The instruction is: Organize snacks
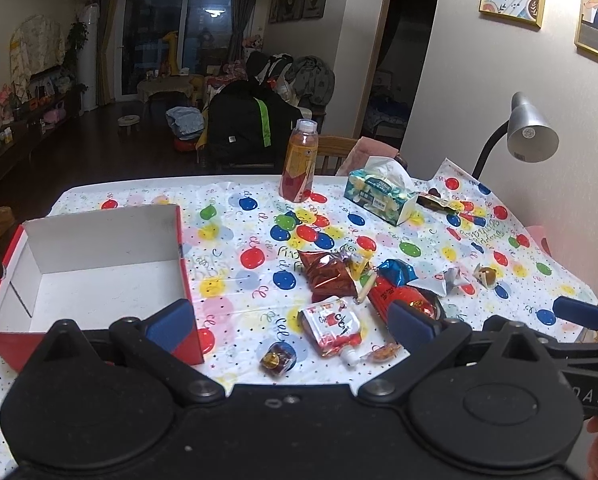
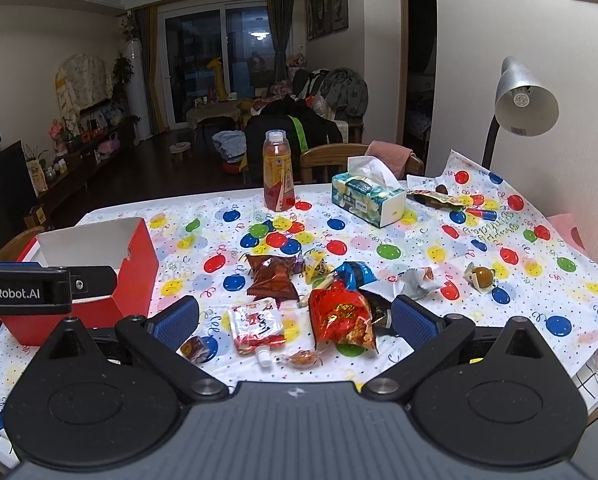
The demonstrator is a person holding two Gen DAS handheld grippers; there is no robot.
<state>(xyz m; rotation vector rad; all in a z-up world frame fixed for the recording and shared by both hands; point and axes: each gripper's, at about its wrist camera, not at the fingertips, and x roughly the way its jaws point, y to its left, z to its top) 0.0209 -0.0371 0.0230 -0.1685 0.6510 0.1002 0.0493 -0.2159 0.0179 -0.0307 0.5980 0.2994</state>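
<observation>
A red box with a white inside stands open at the table's left; it also shows as the red box. Snacks lie in a loose heap mid-table: a dark red foil pack, a white spouted pouch, a red bag, a blue wrapper, small wrapped candies. My left gripper hangs open above the near snacks with nothing between its fingers. My right gripper is open too, low over the pouch and red bag.
An orange drink bottle, a tissue box and a dark packet stand at the table's far side. A desk lamp rises at the right wall. A balloon-print cloth covers the table. Chairs stand behind.
</observation>
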